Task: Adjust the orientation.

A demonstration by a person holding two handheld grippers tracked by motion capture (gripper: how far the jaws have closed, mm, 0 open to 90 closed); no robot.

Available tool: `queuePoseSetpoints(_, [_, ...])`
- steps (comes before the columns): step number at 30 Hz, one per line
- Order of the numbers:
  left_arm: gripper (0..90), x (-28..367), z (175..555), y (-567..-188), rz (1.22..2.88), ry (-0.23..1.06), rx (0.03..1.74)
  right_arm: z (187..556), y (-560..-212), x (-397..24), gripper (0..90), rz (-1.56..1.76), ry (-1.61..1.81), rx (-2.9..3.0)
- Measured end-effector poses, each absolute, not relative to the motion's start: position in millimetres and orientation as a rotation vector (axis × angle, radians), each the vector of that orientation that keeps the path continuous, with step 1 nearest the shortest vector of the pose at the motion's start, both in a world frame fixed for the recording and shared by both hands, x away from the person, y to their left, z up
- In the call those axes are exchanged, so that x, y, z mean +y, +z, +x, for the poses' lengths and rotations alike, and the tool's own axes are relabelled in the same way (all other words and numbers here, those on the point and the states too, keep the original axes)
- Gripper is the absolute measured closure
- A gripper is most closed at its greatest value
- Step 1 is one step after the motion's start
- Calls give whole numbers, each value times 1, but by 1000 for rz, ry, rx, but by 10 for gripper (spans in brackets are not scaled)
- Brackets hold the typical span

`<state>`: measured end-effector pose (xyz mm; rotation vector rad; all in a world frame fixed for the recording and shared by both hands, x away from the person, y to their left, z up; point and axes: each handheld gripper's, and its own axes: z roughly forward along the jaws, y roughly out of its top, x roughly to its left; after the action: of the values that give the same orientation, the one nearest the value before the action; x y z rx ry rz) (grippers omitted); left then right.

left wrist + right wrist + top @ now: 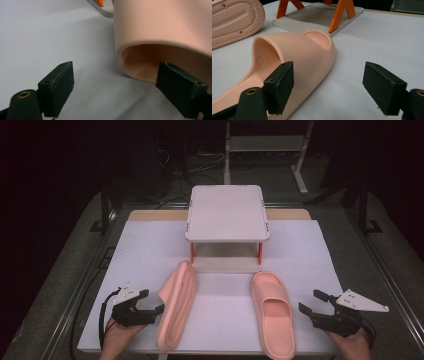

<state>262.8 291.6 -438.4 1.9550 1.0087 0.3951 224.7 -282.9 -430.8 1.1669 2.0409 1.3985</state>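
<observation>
Looking at the left slipper (pixel 176 305), I see it tipped up on its edge, sole toward my left gripper (pixel 150 302), lying just in front of that gripper. In the left gripper view the strap (pixel 162 22) rises ahead of the jaws, and its opening sits just beyond the right-hand pad (pixel 181 91). The left gripper is released: both pads stand apart, nothing pressed between them, one pad close against the strap's rim, the other over bare table.

My worry is that a slipper balanced on its edge will topple flat if a jaw nudges it rather than straddling the strap. Closing from here, I judge I might catch only the soft rim, and the foam could squash and slide out.

The right slipper (pixel 272 317) lies flat, sole down, just to the left of my right gripper (pixel 315 304), whose jaws are also spread and empty. One pad (pixel 279 88) sits near the slipper's side, so a careless swing could shove it across the white table cover (pixel 300 255).

Ahead of both grippers stands a small rack (pixel 227 212) with orange legs (pixel 342 13); bumping it is a lesser risk.

I can read no brand, label or writing anywhere.
</observation>
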Motion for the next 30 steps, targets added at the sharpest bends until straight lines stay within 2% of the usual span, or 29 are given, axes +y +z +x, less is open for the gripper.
queuePoseSetpoints(23, [156,273,264,-435,1929,388,955,224,-431,-280,244,1165,1392,2047])
queuePoseSetpoints(25, [195,271,264,-434,1922,385,940,224,-431,-280,244,1165,1394,2046])
queuePoseSetpoints(30, [195,264,264,-432,1927,389,913,224,-430,-280,244,1162,1397,2046])
